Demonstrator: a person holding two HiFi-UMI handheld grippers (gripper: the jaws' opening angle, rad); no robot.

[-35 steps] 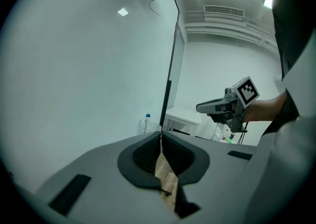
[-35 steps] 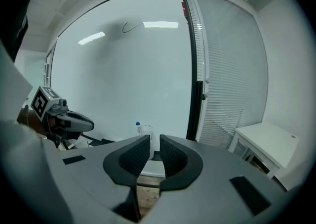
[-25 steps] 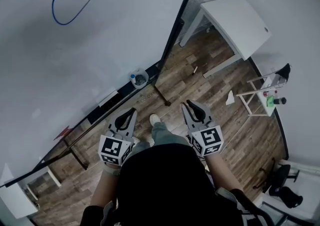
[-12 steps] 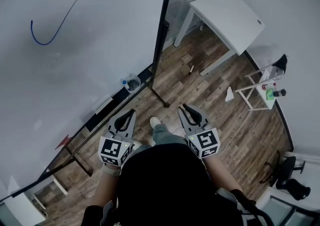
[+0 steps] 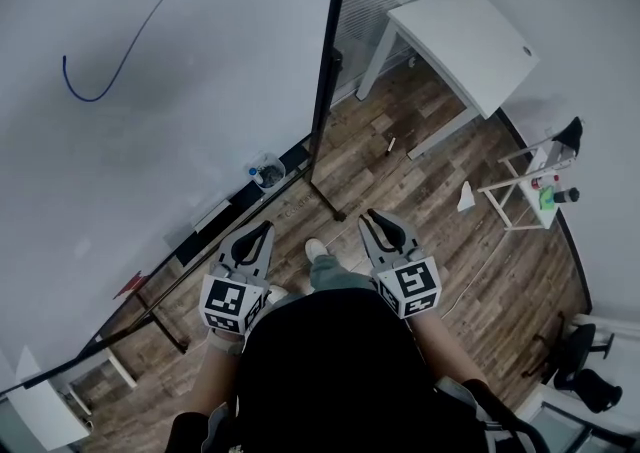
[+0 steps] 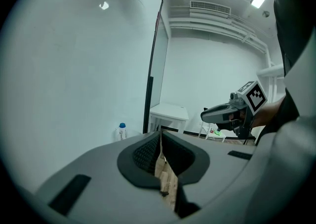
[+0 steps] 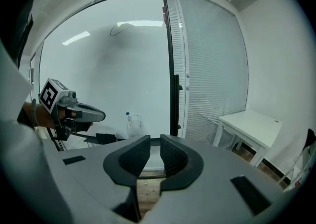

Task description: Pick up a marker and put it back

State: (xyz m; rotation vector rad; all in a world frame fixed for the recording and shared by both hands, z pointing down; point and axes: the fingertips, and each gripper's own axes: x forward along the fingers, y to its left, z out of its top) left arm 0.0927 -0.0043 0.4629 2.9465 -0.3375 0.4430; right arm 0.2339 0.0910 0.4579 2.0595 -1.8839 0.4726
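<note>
While both grippers are held out over the wooden floor (image 5: 400, 156), short of the whiteboard (image 5: 150, 161), the contents stand as follows.

- Left gripper (image 5: 264, 229): fingers clenched together, nothing between them.
- Right gripper (image 5: 373, 217): fingers slightly parted, empty.
- Marker (image 6: 122, 129), blue-capped: upright in a clear cup (image 5: 270, 173) on the whiteboard's ledge, near the board's right edge, apart from both grippers.
- Blue line (image 5: 100, 81): drawn on the board.

White table (image 5: 470, 36) stands on wooden floor (image 5: 420, 191).
</note>
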